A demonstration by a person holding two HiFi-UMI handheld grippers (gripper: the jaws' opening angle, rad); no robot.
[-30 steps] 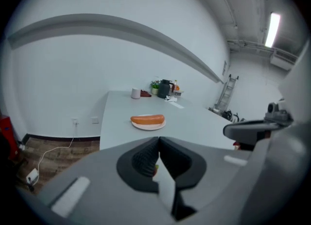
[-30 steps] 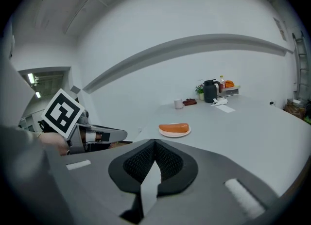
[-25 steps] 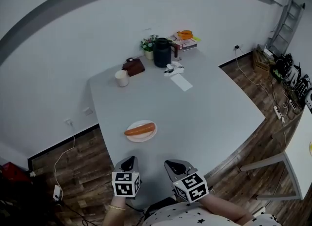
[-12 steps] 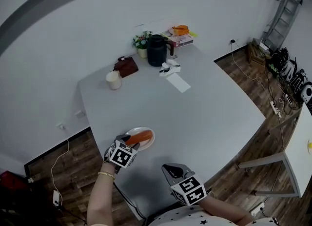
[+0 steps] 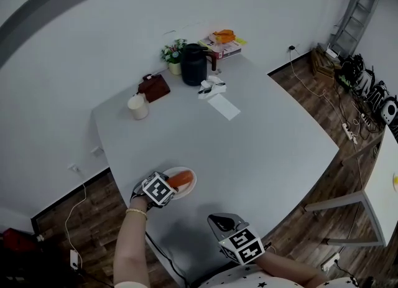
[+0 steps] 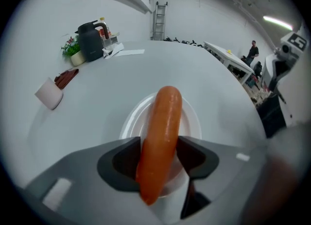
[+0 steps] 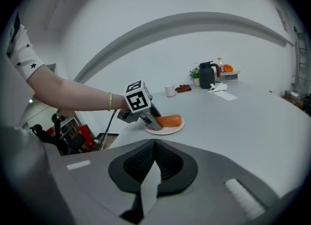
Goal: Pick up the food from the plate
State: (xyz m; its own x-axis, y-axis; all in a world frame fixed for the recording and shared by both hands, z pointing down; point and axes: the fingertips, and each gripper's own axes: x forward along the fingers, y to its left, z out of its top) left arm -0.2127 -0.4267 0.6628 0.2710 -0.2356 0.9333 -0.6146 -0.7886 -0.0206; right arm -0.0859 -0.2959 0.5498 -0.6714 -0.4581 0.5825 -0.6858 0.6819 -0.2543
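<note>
An orange sausage [image 5: 181,180] lies on a small white plate [image 5: 193,183] near the grey table's front left edge. My left gripper [image 5: 170,184] has come in low over the plate. Its jaws are opening, and they stand either side of the sausage [image 6: 164,122] without clamping it; the plate [image 6: 195,118] shows beneath. The right gripper view shows the same from the side: left gripper [image 7: 153,122], sausage [image 7: 170,120], plate [image 7: 167,131]. My right gripper [image 5: 222,221] hovers at the table's front edge, well clear of the plate, with its jaws [image 7: 155,146] shut on nothing.
At the table's far end stand a white cup [image 5: 137,107], a brown object [image 5: 153,86], a black kettle [image 5: 193,64], a small plant [image 5: 171,53] and stacked books [image 5: 222,41]. A paper sheet [image 5: 224,106] lies mid-table. A ladder [image 5: 348,13] and cables are at the right.
My left gripper moved from the front edge forward to the plate and its jaws opened around the sausage. The right gripper stayed near the front edge.
</note>
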